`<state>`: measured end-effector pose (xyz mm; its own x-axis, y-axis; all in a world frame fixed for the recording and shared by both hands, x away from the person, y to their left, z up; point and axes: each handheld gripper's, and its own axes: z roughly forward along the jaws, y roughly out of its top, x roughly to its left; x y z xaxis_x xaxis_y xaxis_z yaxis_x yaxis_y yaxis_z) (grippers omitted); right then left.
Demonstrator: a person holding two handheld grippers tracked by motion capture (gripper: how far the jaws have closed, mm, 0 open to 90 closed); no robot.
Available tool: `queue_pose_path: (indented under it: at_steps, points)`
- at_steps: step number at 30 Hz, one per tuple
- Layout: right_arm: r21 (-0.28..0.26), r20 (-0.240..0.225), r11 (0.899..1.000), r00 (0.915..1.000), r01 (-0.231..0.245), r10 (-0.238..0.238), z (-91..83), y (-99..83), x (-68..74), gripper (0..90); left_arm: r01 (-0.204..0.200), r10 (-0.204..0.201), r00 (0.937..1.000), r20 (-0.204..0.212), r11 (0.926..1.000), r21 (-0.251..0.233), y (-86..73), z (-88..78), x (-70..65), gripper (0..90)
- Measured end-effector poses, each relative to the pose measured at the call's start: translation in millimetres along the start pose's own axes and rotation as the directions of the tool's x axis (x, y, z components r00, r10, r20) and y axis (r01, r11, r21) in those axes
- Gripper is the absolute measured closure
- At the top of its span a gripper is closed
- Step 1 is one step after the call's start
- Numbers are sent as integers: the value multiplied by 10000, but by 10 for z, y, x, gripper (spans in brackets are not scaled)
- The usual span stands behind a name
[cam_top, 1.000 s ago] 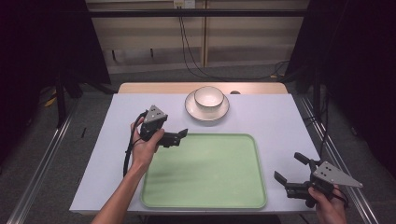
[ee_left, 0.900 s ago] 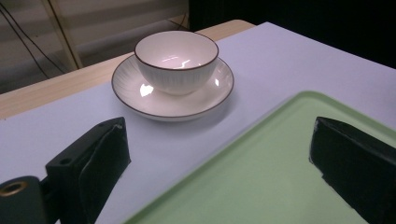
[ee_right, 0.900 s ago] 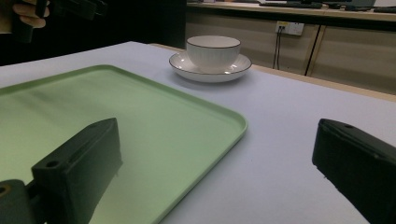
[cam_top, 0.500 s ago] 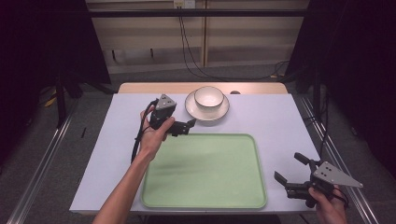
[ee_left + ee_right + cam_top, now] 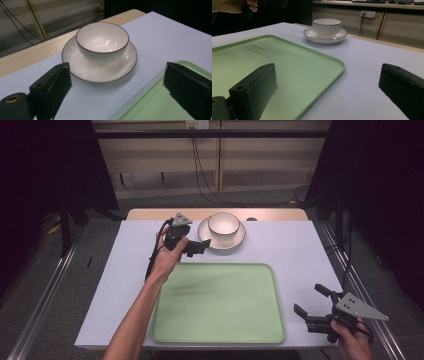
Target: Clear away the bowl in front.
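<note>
Reaching: we hold the left gripper (image 5: pixel 202 246) just beside the near-left rim of the saucer (image 5: pixel 239 238), above the table (image 5: pixel 280 245), between the saucer and the far edge of the tray (image 5: pixel 220 320).
Left jaws: spread wide, nothing between them; in the left gripper view the two black jaws frame the saucer from either side without touching it.
Bowl: the white bowl (image 5: pixel 102 41) with its thin dark rim stands upright in the middle of the saucer (image 5: pixel 82 67); inside it we see only glare.
Saucer: white, ribbed, dark-edged, on the far middle of the table, well apart from the right gripper (image 5: pixel 312 312).
Tray: pale green, flat on the near middle of the table; its far corner shows at the lower right of the left gripper view (image 5: pixel 150 100).
Right gripper: we hold it at the near right corner of the table, off the right edge of the tray, aimed toward the far left.
Right jaws: spread wide, gripping nothing; in the right gripper view they frame the tray (image 5: pixel 287 65) edge, with bowl (image 5: pixel 326 27) and saucer (image 5: pixel 312 35) far beyond.
Left hand: wrapped round the gripper body in the high view (image 5: pixel 167 252); also seen at the top left of the right gripper view (image 5: pixel 234 5).
Table cover: plain pale sheet, with a strip of bare wood along the far edge.
</note>
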<state>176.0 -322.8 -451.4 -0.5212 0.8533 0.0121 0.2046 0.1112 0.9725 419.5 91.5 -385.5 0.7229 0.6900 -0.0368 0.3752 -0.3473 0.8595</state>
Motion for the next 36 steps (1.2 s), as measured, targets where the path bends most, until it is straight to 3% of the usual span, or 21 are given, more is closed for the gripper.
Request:
queue_pose_path:
  at_steps: [1,3,4,9,15,16,18,19,22,27,29,31,33,36]
  points:
    - [20,-22,10000,10000,-26,26,-1,0,3,11,148,-148,9999,-20,9999,-67,25,13,9,78]
    - [-3,-23,10000,10000,20,-20,0,1,0,11,31,-31,9999,100,10000,-13,52,46,27,105]
    - [16,-14,10000,10000,-30,30,-1,0,3,11,53,-53,10000,-33,10000,34,65,70,30,113]
    - [6,-46,10000,10000,-59,59,-4,-1,-6,12,136,-138,9999,58,9993,341,141,199,78,94]
    - [-45,-90,10000,10000,-7,7,-11,-1,-3,12,318,-309,9992,-272,9989,332,244,361,125,109]
    - [-53,-51,10000,10000,-44,44,-9,-2,-1,12,186,-174,9996,-213,9980,597,265,377,140,119]
    - [-39,-83,10000,10000,-42,42,-10,-4,-2,12,280,-263,9993,-273,9976,637,293,431,149,135]
    - [-34,-95,10000,10000,-30,30,-10,-5,-3,12,34,-14,9997,-223,9962,866,311,441,179,151]
    - [-43,-119,10000,9999,-6,5,-9,-6,0,12,508,-480,9978,-456,9968,616,342,512,221,169]
    - [-43,-166,10000,9998,-74,74,-15,-10,8,12,866,-799,9952,-567,9879,1285,380,645,314,193]
    - [-48,-177,10000,9998,-77,77,-22,-10,7,14,895,-779,9935,-826,9848,1485,397,691,330,200]
    - [-61,-154,9999,9998,-96,95,-28,-9,6,14,1003,-905,9936,-672,9818,1612,405,731,354,193]
    - [-69,-167,9999,9998,-94,93,-27,-10,7,14,914,-786,9940,-759,9789,1827,409,770,361,193]
    - [-49,-273,9999,9996,-103,102,-26,-16,4,15,1097,-970,9925,-740,9748,1942,411,817,365,206]
